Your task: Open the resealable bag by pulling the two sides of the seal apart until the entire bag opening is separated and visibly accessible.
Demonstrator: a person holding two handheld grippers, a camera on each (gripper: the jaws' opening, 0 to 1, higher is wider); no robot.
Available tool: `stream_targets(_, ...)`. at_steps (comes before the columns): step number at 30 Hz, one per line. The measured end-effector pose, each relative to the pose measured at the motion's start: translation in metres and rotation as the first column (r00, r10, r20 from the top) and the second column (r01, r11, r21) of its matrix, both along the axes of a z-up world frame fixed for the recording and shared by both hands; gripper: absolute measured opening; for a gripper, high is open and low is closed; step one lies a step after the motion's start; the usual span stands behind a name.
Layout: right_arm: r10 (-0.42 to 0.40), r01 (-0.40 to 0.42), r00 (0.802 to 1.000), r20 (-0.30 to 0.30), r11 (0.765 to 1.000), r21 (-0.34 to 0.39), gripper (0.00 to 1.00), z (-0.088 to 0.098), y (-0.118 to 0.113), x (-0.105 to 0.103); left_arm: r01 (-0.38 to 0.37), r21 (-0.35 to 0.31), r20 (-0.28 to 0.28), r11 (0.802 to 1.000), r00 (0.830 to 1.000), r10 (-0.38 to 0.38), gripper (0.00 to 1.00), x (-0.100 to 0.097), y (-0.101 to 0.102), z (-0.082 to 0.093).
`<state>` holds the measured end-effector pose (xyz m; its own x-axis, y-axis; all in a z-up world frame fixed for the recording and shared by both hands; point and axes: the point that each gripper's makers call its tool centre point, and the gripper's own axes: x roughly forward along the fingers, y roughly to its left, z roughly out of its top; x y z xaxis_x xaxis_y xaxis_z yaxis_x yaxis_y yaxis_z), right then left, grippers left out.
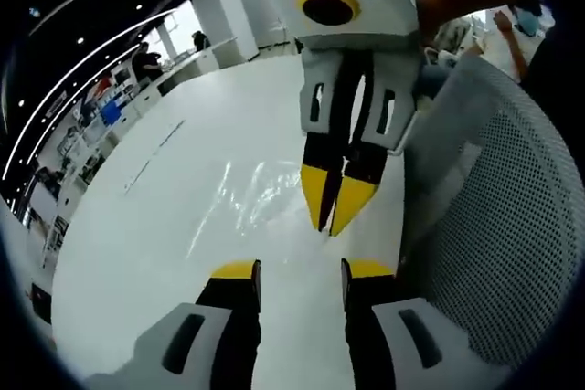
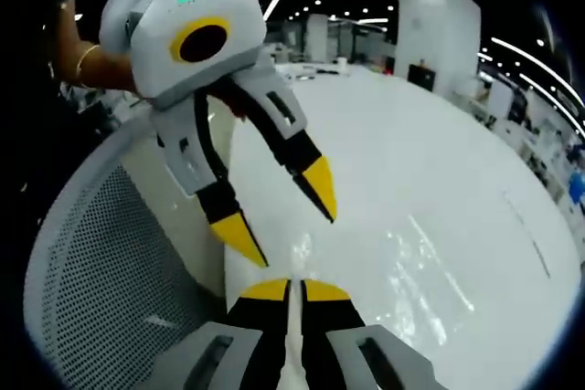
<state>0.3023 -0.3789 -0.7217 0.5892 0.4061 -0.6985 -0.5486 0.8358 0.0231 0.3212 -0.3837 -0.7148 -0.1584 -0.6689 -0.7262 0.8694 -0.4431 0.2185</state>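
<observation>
While the right gripper point(image 2: 294, 291) is clamped on the clear bag's point(image 1: 251, 194) edge, the left gripper point(image 1: 300, 271) is held open, empty, over the table point(image 1: 155, 226).

White table point(image 1: 164, 226), mesh chair point(image 1: 494, 226) (ceiling lights above).

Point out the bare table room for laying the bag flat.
Free: the white table beyond the clear bag, toward its far edge. Crowded: the near edge, where both grippers, right and left, meet beside the mesh chair.
</observation>
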Motion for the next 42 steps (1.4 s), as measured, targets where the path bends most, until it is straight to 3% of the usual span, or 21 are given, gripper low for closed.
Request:
stream_targets(4,0.012,-0.012,1.000,-0.007,1.000,0.011,0.00,0.002,0.005,-0.003,0.028,0.026,0.027,0.999,0.999,-0.029,0.27,-0.001,0.002,-0.004)
stream_targets(9,0.033,-0.033,0.999,-0.013,0.999,0.006,0.00,0.003,0.009,-0.005,0.088,0.037,0.012,0.995,0.996,-0.089,0.21,-0.010,0.003,-0.004)
stream_targets(11,0.035,-0.035,0.999,-0.013,0.999,0.010,0.00,0.003,0.010,-0.006,0.111,0.042,0.034,0.993,0.993,-0.112,0.20,-0.012,0.003,-0.004)
stream_targets(12,0.037,-0.037,0.999,-0.013,0.999,0.010,0.00,0.003,0.010,-0.006,0.143,0.058,0.074,0.988,0.986,-0.147,0.19,-0.011,0.004,-0.006)
stream_targets(15,0.041,-0.041,0.999,-0.017,0.999,0.009,0.00,0.003,0.011,-0.007,0.156,0.057,0.091,0.986,0.983,-0.161,0.12,-0.012,0.004,-0.006)
stream_targets(26,0.028,-0.028,0.999,-0.020,1.000,0.004,0.00,0.000,0.013,-0.011,0.251,0.080,0.088,0.965,0.962,-0.258,0.06,-0.021,0.007,-0.009)
stream_targets(42,0.009,-0.009,0.999,0.031,1.000,-0.011,0.02,0.003,0.018,-0.010,0.298,0.049,0.066,0.953,0.951,-0.301,0.00,-0.026,0.012,-0.012)
